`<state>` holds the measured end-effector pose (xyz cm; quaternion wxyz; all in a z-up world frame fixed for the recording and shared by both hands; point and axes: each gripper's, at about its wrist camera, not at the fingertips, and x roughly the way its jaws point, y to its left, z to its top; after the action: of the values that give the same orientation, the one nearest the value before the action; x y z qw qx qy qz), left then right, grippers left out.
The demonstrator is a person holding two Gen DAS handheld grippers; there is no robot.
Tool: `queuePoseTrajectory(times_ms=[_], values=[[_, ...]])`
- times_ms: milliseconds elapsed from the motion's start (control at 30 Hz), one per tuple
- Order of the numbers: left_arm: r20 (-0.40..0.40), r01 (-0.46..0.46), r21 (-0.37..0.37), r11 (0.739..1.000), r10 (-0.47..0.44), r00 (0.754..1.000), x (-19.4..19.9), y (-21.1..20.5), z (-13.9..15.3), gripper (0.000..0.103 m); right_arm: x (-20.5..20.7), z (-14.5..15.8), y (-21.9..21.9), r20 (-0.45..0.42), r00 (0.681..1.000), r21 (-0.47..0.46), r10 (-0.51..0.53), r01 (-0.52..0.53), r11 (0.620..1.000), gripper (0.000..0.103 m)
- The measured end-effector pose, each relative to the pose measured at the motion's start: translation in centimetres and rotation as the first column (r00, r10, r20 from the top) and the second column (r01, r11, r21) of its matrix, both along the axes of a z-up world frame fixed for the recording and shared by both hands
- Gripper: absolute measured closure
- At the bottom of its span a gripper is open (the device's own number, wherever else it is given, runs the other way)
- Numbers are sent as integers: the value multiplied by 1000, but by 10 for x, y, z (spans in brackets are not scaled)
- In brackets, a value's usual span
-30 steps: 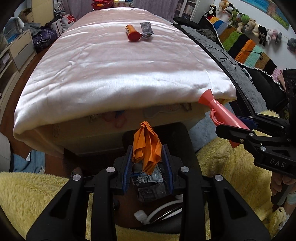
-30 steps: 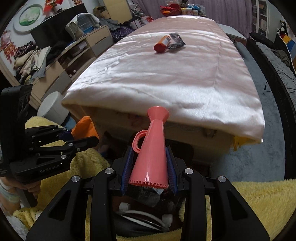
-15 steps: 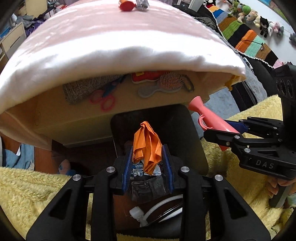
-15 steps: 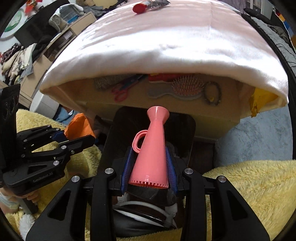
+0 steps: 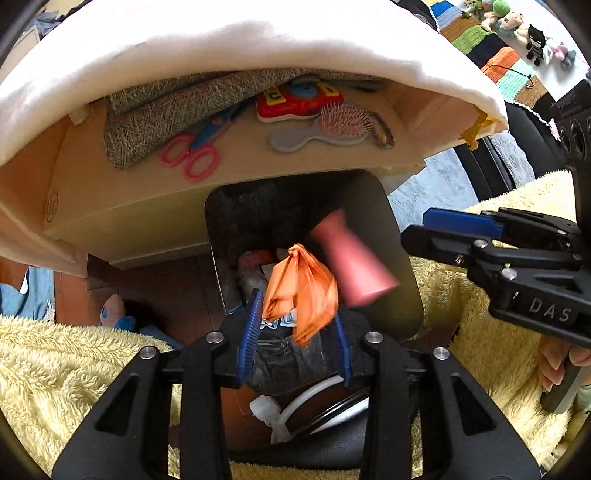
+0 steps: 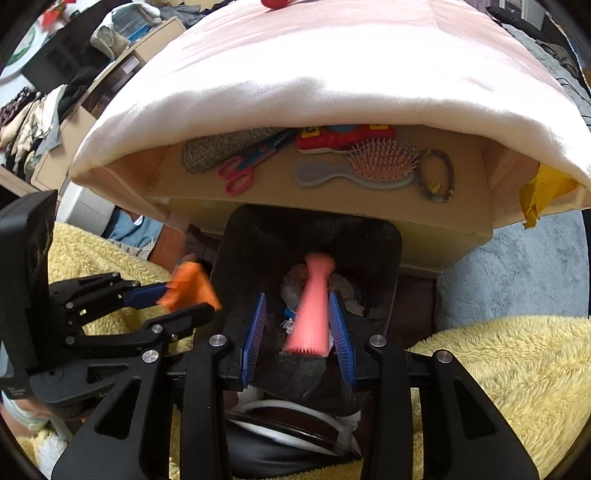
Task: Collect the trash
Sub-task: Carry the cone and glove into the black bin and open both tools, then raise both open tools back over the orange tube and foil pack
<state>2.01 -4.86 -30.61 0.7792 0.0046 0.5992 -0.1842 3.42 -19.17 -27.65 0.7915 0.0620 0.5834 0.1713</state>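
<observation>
- Over the black bin (image 6: 391,243) at the foot of the table, both tongs hang side by side, above the yellow fleece blanket (image 6: 517,369).
- The right gripper (image 6: 298,332) has its blue pads spread; the pink horn (image 6: 312,306) sits blurred in the gap between them, touching neither pad as far as I can tell, so my guess is it is dropping into the bin. From the left camera the same horn (image 5: 351,266) shows inside the bin mouth, smeared with motion.
- The left gripper (image 5: 295,328) looks parted too: the orange wrapper (image 5: 301,291) is between its pads, leaning on the left one, with a clear gap to the right pad. I would judge it loose rather than pinched, though it has not fallen away.
- The bin already holds crumpled paper and other scraps (image 6: 295,288), so a fair share of the collecting seems done.
- Left to fetch: a red-capped item (image 6: 273,3) is just visible at the far end of the pink tablecloth (image 6: 332,66); little else shows on the cloth.
- The scissors (image 6: 240,173), hairbrush (image 6: 369,166) and red toy (image 6: 340,136) on the shelf under the cloth look like belongings, not rubbish.
</observation>
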Motion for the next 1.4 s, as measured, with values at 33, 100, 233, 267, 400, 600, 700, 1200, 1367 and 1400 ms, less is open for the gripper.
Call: queuePoseTrajectory(times_ms=[33,100,233,267,400,600,700,1200,1367,1400], values=[[-2,-2,-2,1000,2,1000,1,1,0,61,0,1,0,1,1000,-1,-3,3,1000,65],[-5,-6,-4,1000,6,1000,1,0,1,48,1,2,-1,4,1000,-1,-13,13,1000,51],[7,-17,-3,1000,17,1000,1,3,6,25,2,6,-5,14,999,-1,-35,35,999,41],[10,-19,-2,1000,19,1000,2,3,7,20,3,7,-7,19,999,-4,-42,42,999,36],[37,-13,25,1000,12,999,3,5,18,10,5,20,-17,53,995,-16,-80,81,997,15],[107,-9,30,1000,6,994,7,16,50,8,9,52,-27,113,990,3,-86,86,996,12],[150,-28,15,1000,25,988,11,24,71,8,13,75,-27,178,980,23,-84,81,996,7],[243,-103,20,994,95,965,87,41,124,8,91,100,-24,236,968,31,-89,84,996,6],[240,-98,49,994,84,967,121,30,122,8,123,103,-24,246,966,24,-85,81,996,6],[236,-99,56,993,83,968,127,29,122,8,131,104,-23,246,966,16,-82,80,997,6]])
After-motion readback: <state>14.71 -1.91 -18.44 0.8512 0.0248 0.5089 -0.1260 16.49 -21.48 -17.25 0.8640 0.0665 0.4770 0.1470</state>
